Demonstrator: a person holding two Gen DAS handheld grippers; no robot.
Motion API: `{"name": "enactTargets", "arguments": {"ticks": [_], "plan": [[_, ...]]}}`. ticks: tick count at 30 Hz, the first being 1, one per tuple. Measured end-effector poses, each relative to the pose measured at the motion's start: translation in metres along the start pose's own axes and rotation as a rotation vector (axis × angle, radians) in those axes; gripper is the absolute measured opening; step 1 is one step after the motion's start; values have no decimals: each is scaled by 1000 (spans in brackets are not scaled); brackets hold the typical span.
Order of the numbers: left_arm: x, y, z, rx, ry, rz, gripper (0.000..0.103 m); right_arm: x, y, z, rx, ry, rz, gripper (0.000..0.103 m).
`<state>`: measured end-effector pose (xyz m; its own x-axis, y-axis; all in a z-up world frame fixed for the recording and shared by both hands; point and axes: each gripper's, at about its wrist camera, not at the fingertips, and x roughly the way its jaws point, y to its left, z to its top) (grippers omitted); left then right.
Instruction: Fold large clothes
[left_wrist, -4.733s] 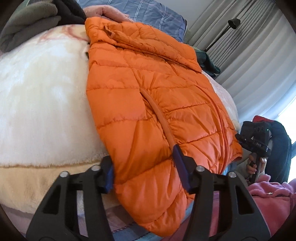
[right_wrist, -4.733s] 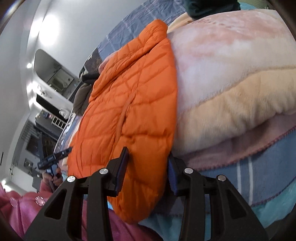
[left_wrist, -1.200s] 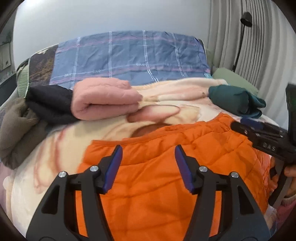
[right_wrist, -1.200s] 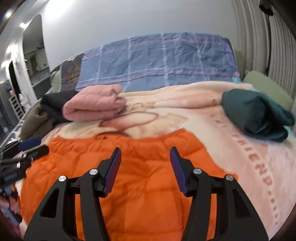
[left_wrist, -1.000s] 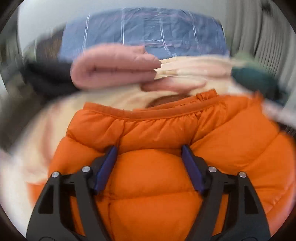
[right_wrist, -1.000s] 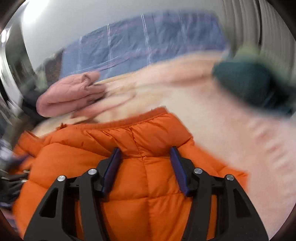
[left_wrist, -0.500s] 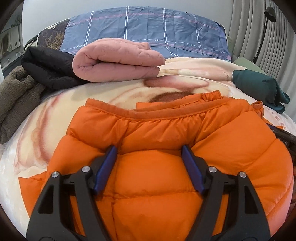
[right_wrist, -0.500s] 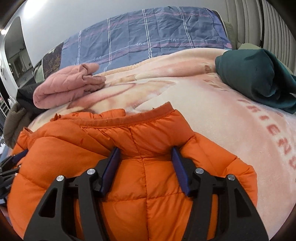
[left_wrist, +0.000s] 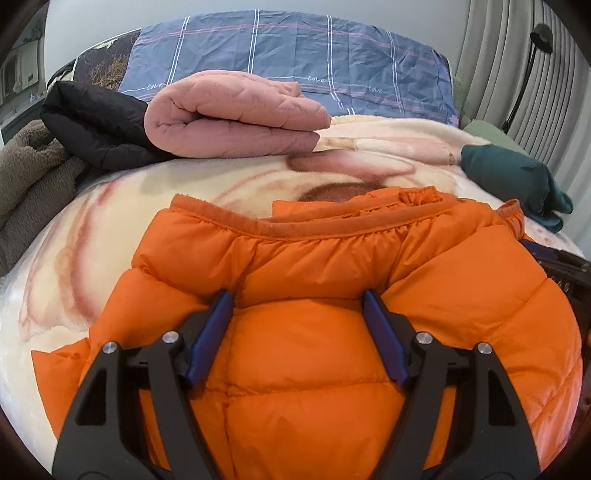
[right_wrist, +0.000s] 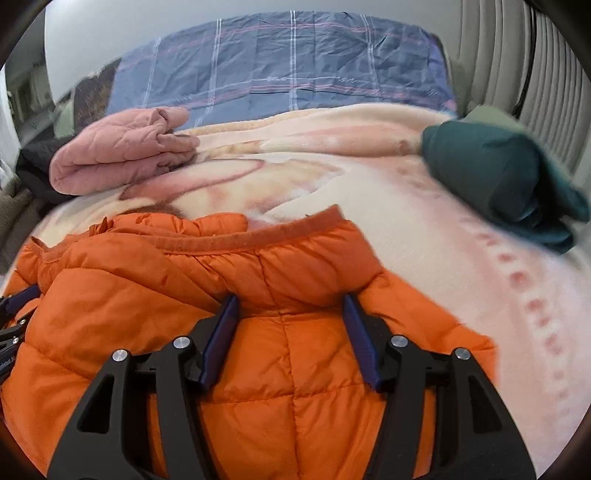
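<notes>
Jacket's hem end now lies doubled up over the body toward the collar – earlier it hung flat off the bed edge.

Orange jacket (left_wrist: 332, 295) sits centre-low on the blanket (left_wrist: 74, 258). Left tongs (left_wrist: 297, 301) and right tongs (right_wrist: 290, 304) both stand apart, padding bulging between the jaws; whether they pinch it I cannot tell. Risk: the puffy fill likely springs back and the fold slides open on release. Only the right view shows the jacket's right edge and the bare blanket beyond – the left view shows the black coat (left_wrist: 96, 125).
</notes>
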<state>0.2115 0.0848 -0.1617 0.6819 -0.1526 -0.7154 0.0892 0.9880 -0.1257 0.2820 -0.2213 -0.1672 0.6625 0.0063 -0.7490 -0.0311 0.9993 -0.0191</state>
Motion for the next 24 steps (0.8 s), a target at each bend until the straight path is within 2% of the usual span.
{"name": "enactTargets", "arguments": {"ticks": [2,3,6,7,9,11,12,13,14,15,19,24], "plan": [[-6,5,0,-35,-10,-43,74,-27,3,8,62,-33,75,59],[-13,10,0,-79,-23,-93,74,-43,10,14,83,-53,132,59],[-36,26,1,-188,-70,-231,74,-67,38,24,55,-88,196,59],[-43,29,3,-196,-86,-245,74,-70,53,26,32,-84,213,59],[-58,34,5,-190,-131,-216,74,-57,81,27,-26,-39,207,59],[-59,38,3,-165,-137,-169,74,-26,98,21,-54,42,159,59],[-53,39,1,-155,-111,-139,75,-10,100,17,-50,84,153,60],[-41,40,-1,-145,-52,-94,75,12,100,10,-34,120,162,64],[-28,42,-5,-142,0,-69,75,21,97,7,-13,119,190,67],[-22,44,-6,-158,8,-82,75,25,96,6,2,113,203,68],[-21,38,-6,-130,20,-39,75,35,107,0,-51,84,178,70],[-21,37,-6,-130,21,-47,75,36,107,-3,-49,60,178,71]]}}
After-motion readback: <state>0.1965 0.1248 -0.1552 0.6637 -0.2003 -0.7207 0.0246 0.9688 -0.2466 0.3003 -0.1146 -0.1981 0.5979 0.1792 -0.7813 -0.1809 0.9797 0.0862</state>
